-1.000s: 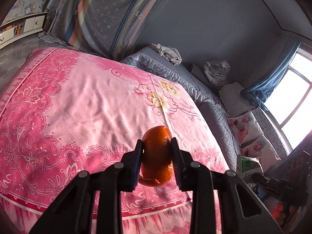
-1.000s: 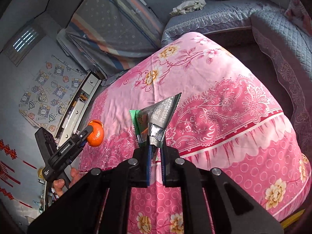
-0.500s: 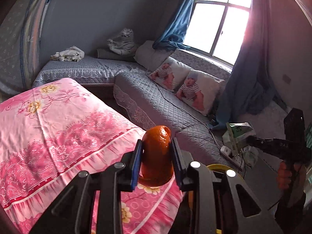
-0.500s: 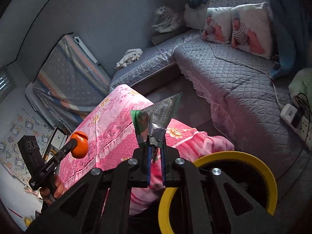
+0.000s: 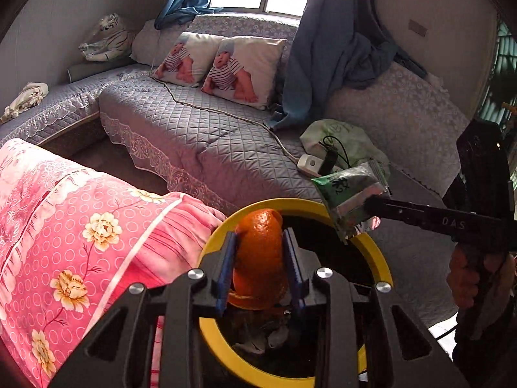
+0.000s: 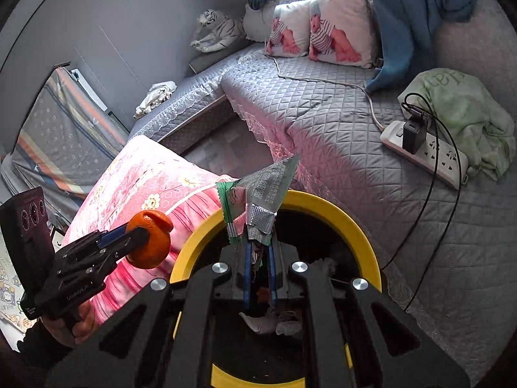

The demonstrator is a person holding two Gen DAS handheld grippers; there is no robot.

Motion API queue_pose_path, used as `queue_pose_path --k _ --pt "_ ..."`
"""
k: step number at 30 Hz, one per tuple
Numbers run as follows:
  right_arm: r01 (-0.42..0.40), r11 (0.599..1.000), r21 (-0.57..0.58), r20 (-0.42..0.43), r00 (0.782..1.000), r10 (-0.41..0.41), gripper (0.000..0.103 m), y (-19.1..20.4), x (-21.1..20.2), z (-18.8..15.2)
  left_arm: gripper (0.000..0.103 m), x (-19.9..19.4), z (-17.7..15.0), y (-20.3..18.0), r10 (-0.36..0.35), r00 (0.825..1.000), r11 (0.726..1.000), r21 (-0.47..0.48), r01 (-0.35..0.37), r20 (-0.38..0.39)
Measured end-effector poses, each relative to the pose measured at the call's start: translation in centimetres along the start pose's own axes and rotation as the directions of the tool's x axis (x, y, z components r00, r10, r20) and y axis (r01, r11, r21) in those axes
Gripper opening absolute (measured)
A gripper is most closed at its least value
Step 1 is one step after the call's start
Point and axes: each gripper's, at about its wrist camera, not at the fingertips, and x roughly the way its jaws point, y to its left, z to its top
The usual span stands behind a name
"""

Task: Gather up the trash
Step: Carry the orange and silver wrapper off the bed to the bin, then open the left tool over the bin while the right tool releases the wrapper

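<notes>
Left wrist view: my left gripper [image 5: 260,268] tilts down over the yellow-rimmed bin [image 5: 371,245], pinching the orange peel [image 5: 260,252].

Right wrist view: my right gripper [image 6: 258,274] clamps the foil wrapper [image 6: 258,200] above the bin's rim; the bin's contents are dim.

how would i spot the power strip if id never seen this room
Find the grey quilted sofa below the window. The power strip lies on its seat beside a crumpled green cloth. It is the only hard white bar there, with a black charger plugged in.
</notes>
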Motion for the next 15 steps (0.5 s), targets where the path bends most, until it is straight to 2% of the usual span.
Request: queue_pose_path --k 4,9,13,15 --pt "0.009 1.000 0.006 -0.016 1.000 -0.009 0.011 -0.3 0.6 -0.5 0.032 0.3 -0.6 -0.8 -0.010 1.000 1.000 0.019 0.011 -0.017" --pt "0.033 0.999 0.020 -0.018 0.999 -0.033 0.035 -0.5 0.8 -0.5 0.049 -0.7 -0.5 -0.8 -0.011 1.000 1.000 0.005 0.011 0.010" --pt "0.052 0.999 0.013 0.005 0.999 -0.052 0.046 -0.2 0.2 -0.1 0.067 -2.7 -0.3 -0.3 0.011 0.998 1.000 -0.013 -0.010 0.068" --pt "0.062 0.998 0.005 0.027 0.998 -0.062 0.062 0.3 -0.3 0.1 0.074 -4.1 -0.3 0.1 0.030 0.994 0.999 -0.025 -0.028 0.105"
